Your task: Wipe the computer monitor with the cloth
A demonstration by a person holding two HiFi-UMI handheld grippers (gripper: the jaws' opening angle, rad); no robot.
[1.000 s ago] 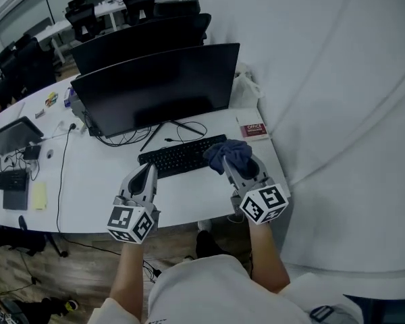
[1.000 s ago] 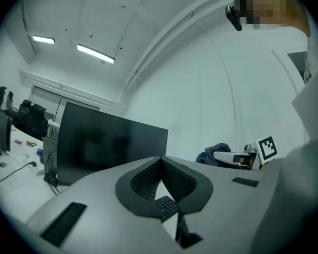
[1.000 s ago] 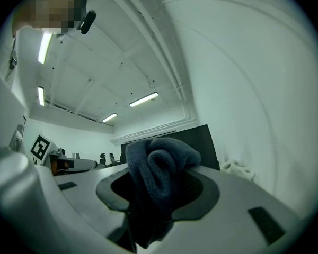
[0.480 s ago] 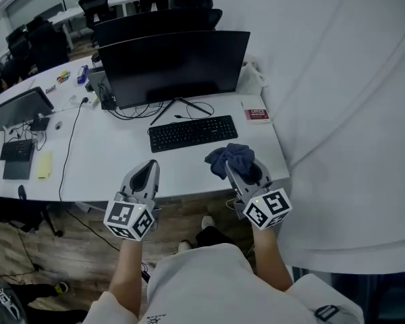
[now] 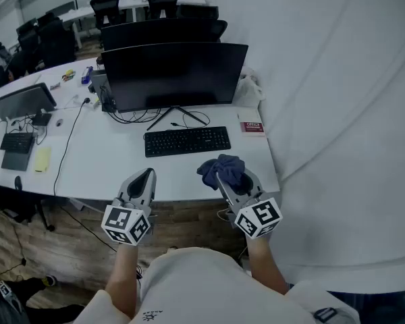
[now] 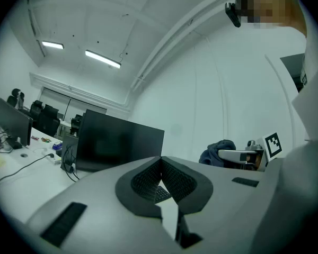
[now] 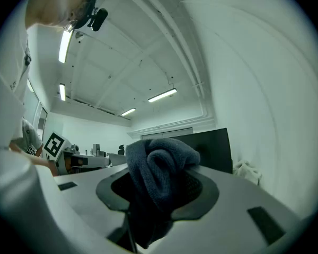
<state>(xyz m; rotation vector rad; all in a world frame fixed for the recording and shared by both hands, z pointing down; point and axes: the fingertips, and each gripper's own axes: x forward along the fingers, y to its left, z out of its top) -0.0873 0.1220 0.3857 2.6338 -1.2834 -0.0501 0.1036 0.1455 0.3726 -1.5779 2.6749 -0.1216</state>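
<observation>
The black computer monitor [image 5: 174, 74] stands at the back of the white desk [image 5: 108, 160], its screen dark; it also shows in the left gripper view [image 6: 119, 141] and behind the cloth in the right gripper view [image 7: 214, 148]. A dark blue cloth [image 5: 221, 170] is bunched in my right gripper [image 5: 224, 174], which is shut on it near the desk's front edge; the cloth [image 7: 160, 171] fills the jaws. My left gripper [image 5: 143, 179] is shut with nothing in it, held over the front edge, well short of the monitor.
A black keyboard [image 5: 187, 141] lies in front of the monitor, cables [image 5: 142, 118] behind it. A small red-and-white card [image 5: 252, 127] lies at the right edge beside a crumpled white bag [image 5: 248, 90]. A laptop [image 5: 22, 102] and a yellow note [image 5: 42, 159] sit at the left. A white wall runs along the right.
Both grippers have drawn back from the keyboard to the desk's front edge, the right one still holding the cloth. The head view has shifted, so the desk sits farther away.
</observation>
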